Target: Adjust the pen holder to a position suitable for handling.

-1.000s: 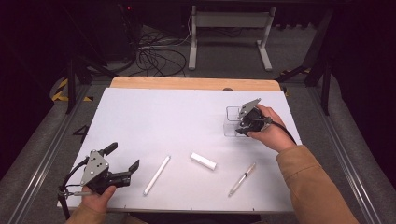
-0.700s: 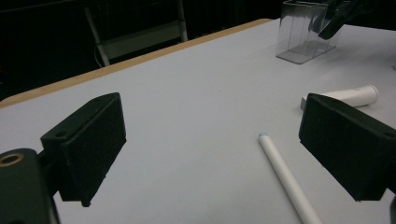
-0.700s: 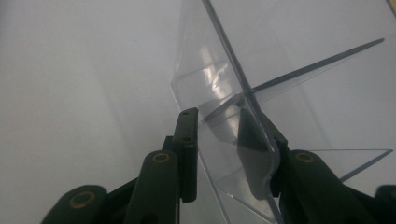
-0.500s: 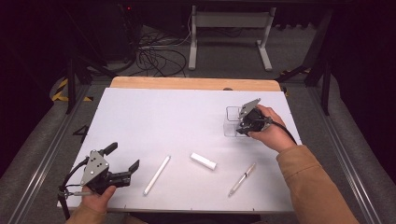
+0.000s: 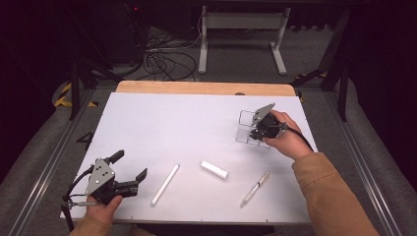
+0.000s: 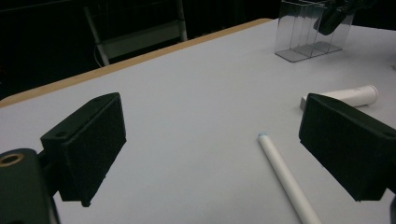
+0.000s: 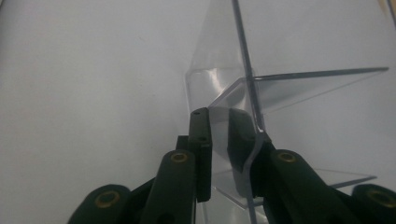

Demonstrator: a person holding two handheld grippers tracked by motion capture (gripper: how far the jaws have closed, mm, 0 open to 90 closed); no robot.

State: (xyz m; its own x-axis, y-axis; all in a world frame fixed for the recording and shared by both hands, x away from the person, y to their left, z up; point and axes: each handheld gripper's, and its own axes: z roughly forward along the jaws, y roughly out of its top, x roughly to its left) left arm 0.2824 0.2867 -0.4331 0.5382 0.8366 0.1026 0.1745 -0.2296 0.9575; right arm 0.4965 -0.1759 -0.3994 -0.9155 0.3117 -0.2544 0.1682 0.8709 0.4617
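A clear plastic compartment box (image 5: 244, 129) stands at the table's right. My right gripper (image 5: 255, 133) sits at its near corner. In the right gripper view the jaws (image 7: 219, 135) straddle one clear wall (image 7: 299, 84) of the box; they have just been closing and now pinch it. My left gripper (image 5: 130, 164) rests near the front left edge, open with nothing between its pads (image 6: 88, 140). A white stick (image 6: 285, 177) lies just beyond its right jaw. The box (image 6: 303, 32) and the right gripper (image 6: 331, 18) appear far off in the left gripper view.
On the white table (image 5: 172, 123) lie the white stick (image 5: 165, 184), a short white tube (image 5: 214, 169) and a thin pen (image 5: 255, 189) along the front. A wooden strip (image 5: 196, 87) edges the far side. Cables and a metal stand lie on the floor behind.
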